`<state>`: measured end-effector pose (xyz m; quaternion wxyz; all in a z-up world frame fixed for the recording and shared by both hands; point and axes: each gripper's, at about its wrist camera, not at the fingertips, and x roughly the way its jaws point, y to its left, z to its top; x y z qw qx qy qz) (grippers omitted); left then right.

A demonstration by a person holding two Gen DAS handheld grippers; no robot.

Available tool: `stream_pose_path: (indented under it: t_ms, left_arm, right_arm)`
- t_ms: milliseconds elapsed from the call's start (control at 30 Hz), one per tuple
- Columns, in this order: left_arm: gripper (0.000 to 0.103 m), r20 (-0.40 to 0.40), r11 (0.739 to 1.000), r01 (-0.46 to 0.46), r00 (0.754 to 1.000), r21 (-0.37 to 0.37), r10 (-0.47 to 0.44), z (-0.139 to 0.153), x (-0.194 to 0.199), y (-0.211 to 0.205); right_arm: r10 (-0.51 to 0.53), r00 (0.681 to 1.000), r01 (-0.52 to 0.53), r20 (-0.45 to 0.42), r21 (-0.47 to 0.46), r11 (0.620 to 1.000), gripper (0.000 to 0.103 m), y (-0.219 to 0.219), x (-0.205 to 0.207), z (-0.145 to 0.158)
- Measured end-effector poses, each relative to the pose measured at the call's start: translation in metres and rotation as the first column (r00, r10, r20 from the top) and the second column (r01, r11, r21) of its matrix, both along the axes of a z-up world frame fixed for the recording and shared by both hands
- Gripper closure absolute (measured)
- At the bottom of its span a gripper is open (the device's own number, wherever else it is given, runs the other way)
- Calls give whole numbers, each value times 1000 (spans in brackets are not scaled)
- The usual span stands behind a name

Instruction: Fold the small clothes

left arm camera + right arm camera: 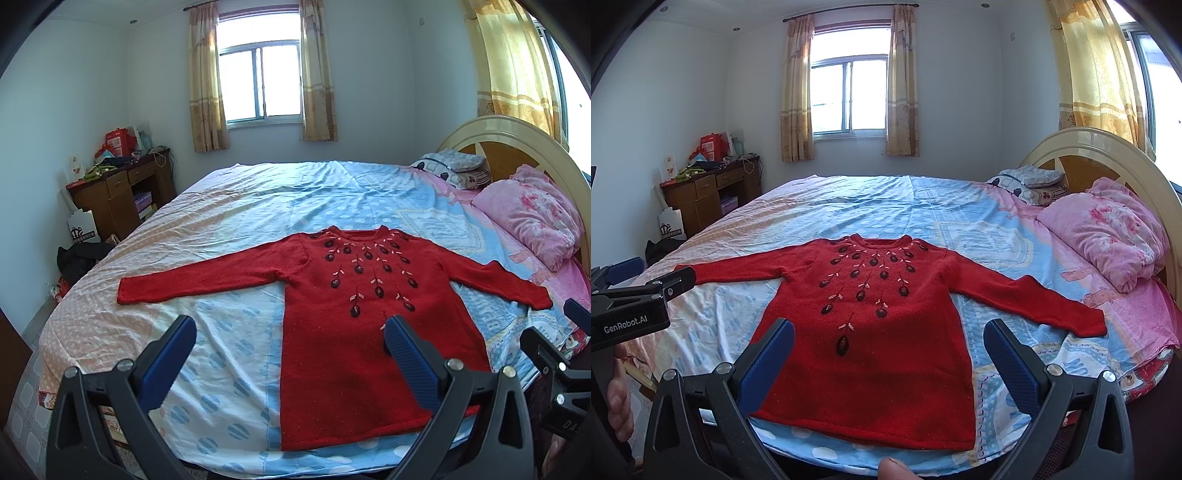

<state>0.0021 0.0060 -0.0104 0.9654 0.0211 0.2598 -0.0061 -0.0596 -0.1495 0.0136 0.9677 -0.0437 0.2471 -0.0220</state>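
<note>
- Two grippers, left gripper (290, 341) and right gripper (888, 345), are held wide open and empty, above the near bed edge.
- One red sweater (871, 332) is spread flat on the bed (258, 192), sleeves toward 9 and 3 o'clock.
- Each sleeve is best pinched at its cuff and carried inward.

I see sweater (354, 332) flat on bed (258, 192), sleeves spread; pillows (532, 214) right, desk (122, 188) far left.

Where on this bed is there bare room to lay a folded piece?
Bare sheet stretches between the red sweater collar and the window wall, and below its left sleeve. Crowded by the headboard: pink quilt and pillows. Both tongs hover open.
</note>
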Motion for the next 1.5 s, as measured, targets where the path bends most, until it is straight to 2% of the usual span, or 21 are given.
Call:
stream_pose_path:
  t_ms: [267,467,567,633,767,1167,1300,1433,1500]
  left_arm:
    - [0,-16,1000,-15,1000,-5,15,-4,1,4]
    - [0,-67,995,-18,998,-96,12,-11,8,3]
    - [0,-55,996,-10,998,-91,5,-16,14,0]
    - [0,-7,998,-3,1000,-61,3,-19,18,-2]
    - [0,16,1000,-1,1000,-31,1,-27,30,-9]
    - [0,-31,998,54,998,-45,-55,-51,79,-47]
    - [0,-74,997,70,995,-35,-72,-62,91,-62]
    - [0,-140,997,76,988,34,-71,-82,107,-78]
    - [0,-171,996,83,982,38,-75,-91,114,-85]
  right_arm:
    - [14,1000,-14,-4,-2,1000,1,2,1,-3]
    - [38,999,-38,-12,13,999,1,1,5,-10]
    - [50,998,-49,-38,37,998,1,-2,11,-16]
    - [62,997,-59,-48,56,997,1,-7,15,-20]
    - [37,998,-33,-58,63,997,1,-24,27,-27]
    - [-126,981,153,-149,191,970,1,-126,70,-62]
    - [-231,955,268,-184,214,939,4,-175,78,-77]
    - [-321,922,368,-216,232,900,6,-220,86,-89]
    - [-347,909,398,-230,234,887,10,-240,91,-95]
